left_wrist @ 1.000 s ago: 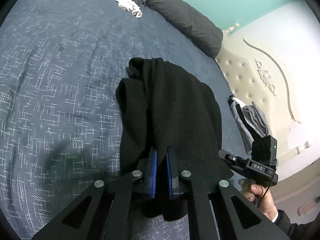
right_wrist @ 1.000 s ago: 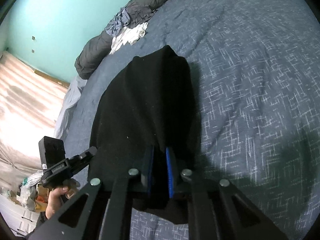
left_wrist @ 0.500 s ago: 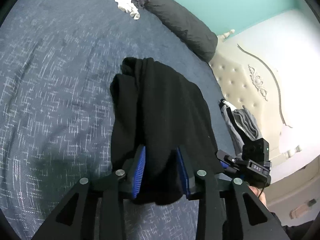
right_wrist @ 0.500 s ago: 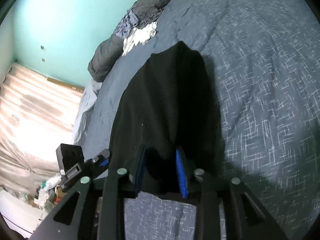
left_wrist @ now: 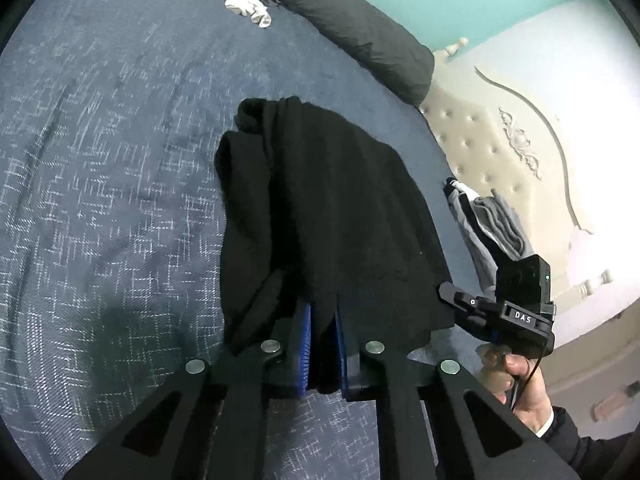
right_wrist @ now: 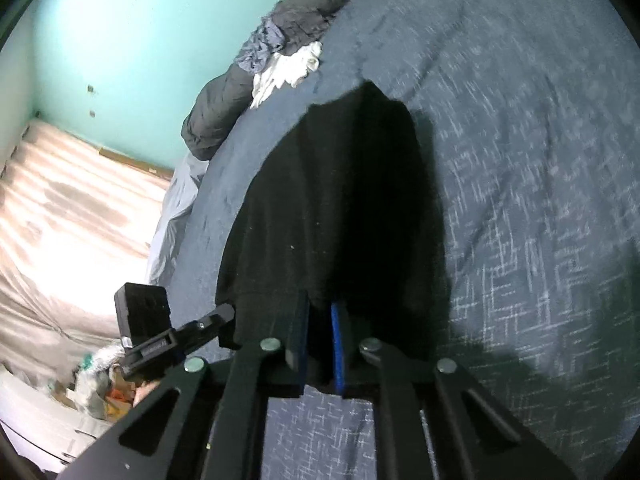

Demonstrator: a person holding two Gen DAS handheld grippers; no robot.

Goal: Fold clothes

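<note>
A black garment [left_wrist: 340,200] lies folded lengthwise on the blue patterned bedspread [left_wrist: 100,160], its near hem lifted at both corners. My left gripper [left_wrist: 322,320] is shut on the hem, with black cloth between its blue pads. My right gripper [right_wrist: 320,320] is shut on the same garment [right_wrist: 340,208] at the other near corner. In the left wrist view the right gripper's body [left_wrist: 512,312] shows beside the garment's right edge, held by a hand [left_wrist: 516,384]. The left gripper's body [right_wrist: 160,340] appears at lower left in the right wrist view.
A dark grey bolster [left_wrist: 360,32] and a crumpled white cloth [left_wrist: 240,0] lie at the bed's far end. Folded grey clothes [left_wrist: 488,224] rest by the cream tufted headboard [left_wrist: 500,140]. A teal wall [right_wrist: 140,40] stands behind, and a pale mattress [right_wrist: 60,220] lies left of the bed.
Both grippers gripped the hem a second ago, spread wide half a second ago, and now have closed on the black cloth again. The garment sits in much the same place.
</note>
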